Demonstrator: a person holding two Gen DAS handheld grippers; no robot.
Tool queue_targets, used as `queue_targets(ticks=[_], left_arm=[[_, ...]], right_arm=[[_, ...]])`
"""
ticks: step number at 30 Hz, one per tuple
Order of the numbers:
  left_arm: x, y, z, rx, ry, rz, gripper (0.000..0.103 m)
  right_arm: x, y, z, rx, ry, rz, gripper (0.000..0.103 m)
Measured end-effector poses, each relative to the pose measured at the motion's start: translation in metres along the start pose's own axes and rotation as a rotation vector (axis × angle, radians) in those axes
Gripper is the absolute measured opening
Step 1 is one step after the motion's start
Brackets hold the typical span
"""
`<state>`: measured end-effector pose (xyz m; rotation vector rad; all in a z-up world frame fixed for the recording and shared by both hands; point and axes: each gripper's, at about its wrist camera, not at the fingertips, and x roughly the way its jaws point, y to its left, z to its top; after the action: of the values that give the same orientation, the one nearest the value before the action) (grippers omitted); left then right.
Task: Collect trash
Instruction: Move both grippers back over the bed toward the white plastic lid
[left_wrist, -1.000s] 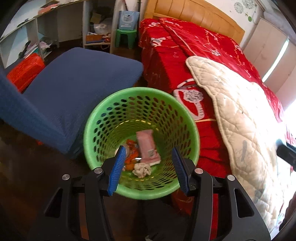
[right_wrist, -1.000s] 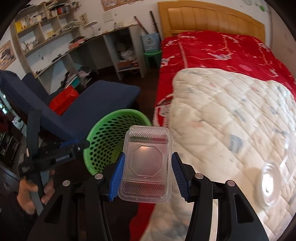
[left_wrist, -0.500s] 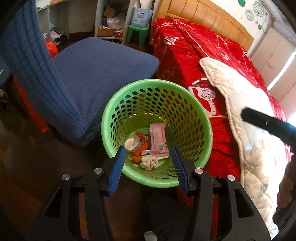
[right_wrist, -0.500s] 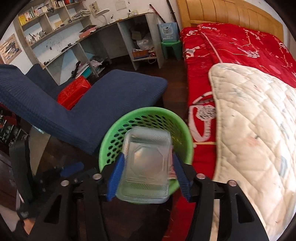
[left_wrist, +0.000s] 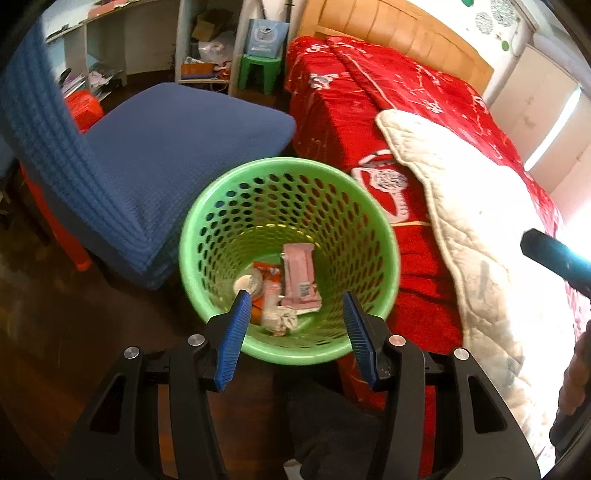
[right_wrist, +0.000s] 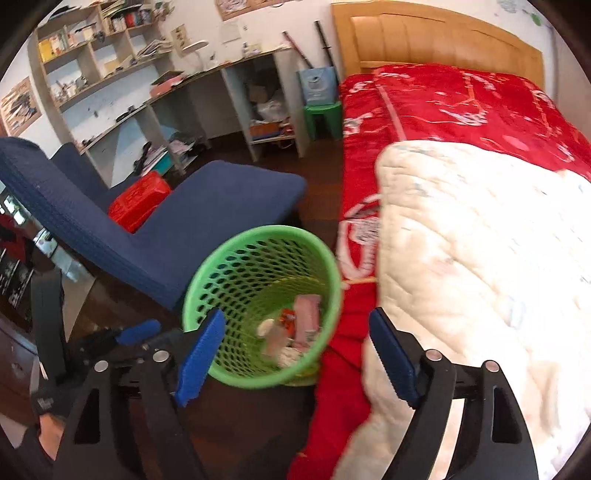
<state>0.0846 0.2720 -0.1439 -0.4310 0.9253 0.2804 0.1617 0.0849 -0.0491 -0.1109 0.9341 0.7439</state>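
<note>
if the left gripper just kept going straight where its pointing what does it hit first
Probably the near rim of the green mesh wastebasket, which sits between the open left gripper's fingertips in its own view. Slightly higher, it would pass inside onto the trash, near the crumpled tissue. Depth is hard to judge.

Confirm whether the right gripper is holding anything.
No; the right gripper, jaws just opened, holds nothing above the green perforated plastic basket.

Basket (left_wrist: 207, 236) mouth open above (perhaps), hemmed by chair (left_wrist: 166, 147) and bed (left_wrist: 351, 122).
</note>
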Motion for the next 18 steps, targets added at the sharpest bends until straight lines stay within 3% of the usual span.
queue_targets(ticks=[18], left_arm=[[-0.011, -0.108, -0.006, 0.154, 0.009, -0.115, 0.053]], right_arm=[[-0.121, -0.167, -0.09, 0.26, -0.074, -0.266, 0.08]])
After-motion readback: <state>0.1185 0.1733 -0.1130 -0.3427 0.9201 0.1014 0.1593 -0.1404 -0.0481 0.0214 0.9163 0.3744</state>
